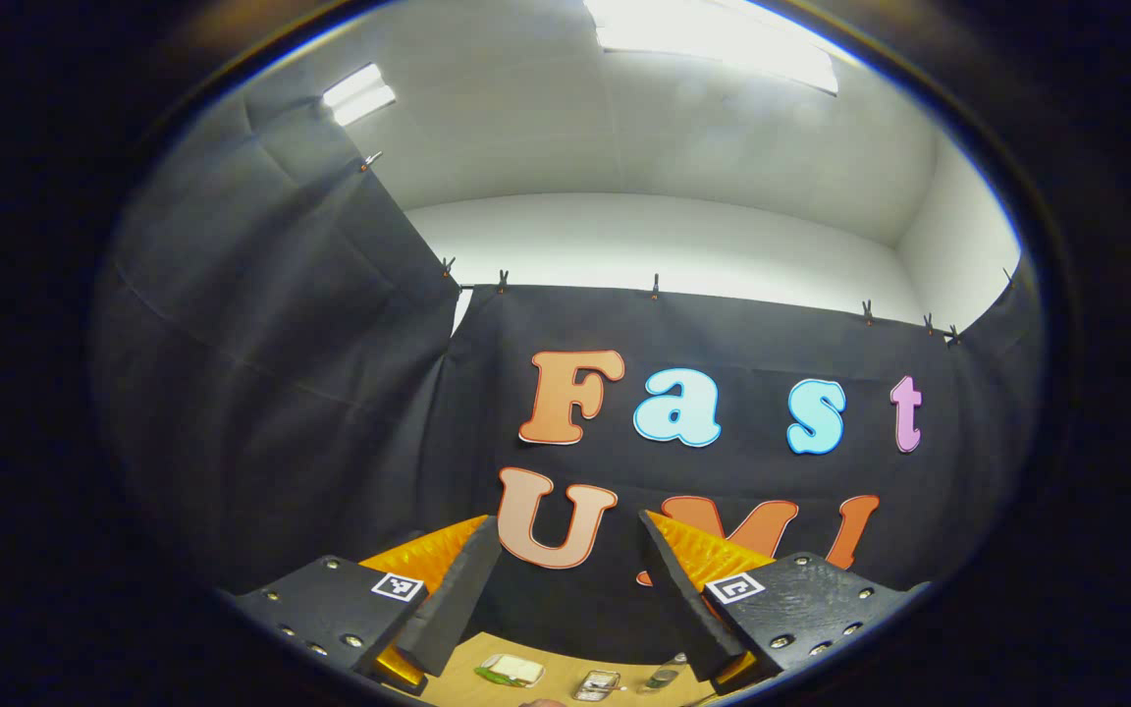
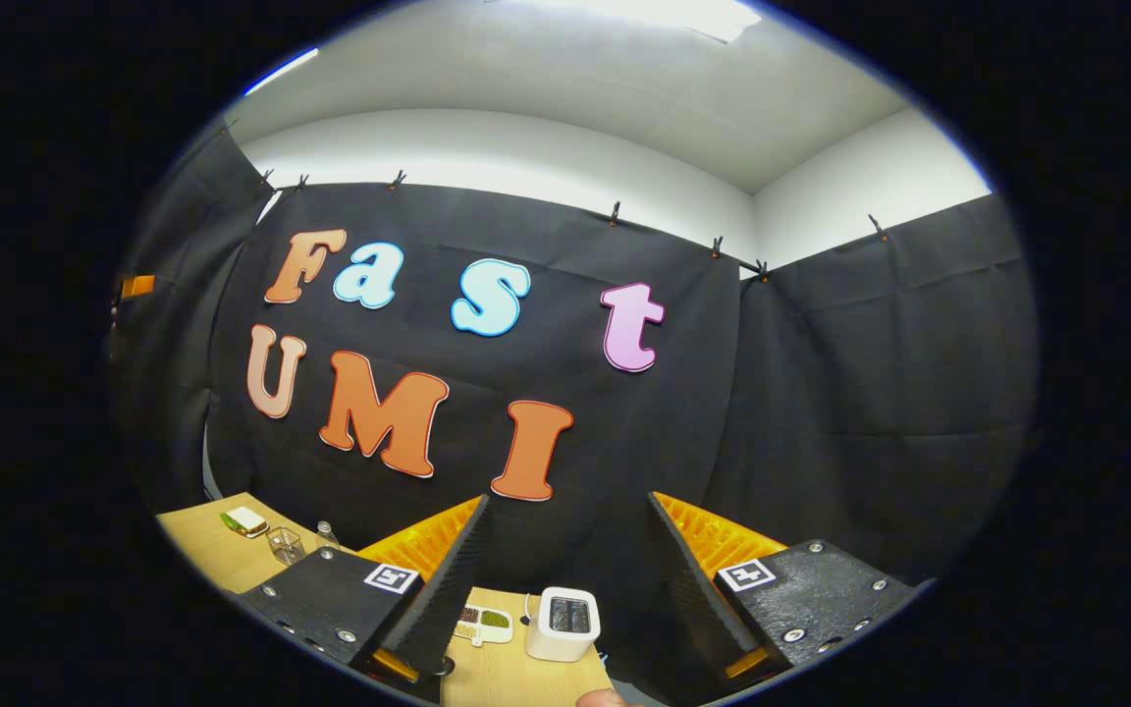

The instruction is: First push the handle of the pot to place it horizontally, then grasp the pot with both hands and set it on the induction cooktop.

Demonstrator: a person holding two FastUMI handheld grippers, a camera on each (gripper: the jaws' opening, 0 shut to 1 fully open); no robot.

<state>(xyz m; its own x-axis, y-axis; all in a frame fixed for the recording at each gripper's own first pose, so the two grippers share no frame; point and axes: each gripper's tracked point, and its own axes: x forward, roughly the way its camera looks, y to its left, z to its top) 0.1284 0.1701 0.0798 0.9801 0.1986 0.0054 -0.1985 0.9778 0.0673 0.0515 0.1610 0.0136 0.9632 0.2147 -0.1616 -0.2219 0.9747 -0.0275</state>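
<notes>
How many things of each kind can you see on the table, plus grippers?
Grippers: 2 (left gripper, right gripper, both open)
Glass: 1
Bottle: 1
White box: 1
Divided dish: 1
Green-and-white item: 1
Total: 7

Both your views sit well back, tilted up at the black cloth wall (image 1: 281, 393), sharing it and the tabletop (image 2: 212, 555) edge.

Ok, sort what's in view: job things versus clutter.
Job: left gripper, open; right gripper, open.
Clutter on the wooden table: white toaster-like box, glass cup, small bottle, green-and-white block, divided dish.
</notes>
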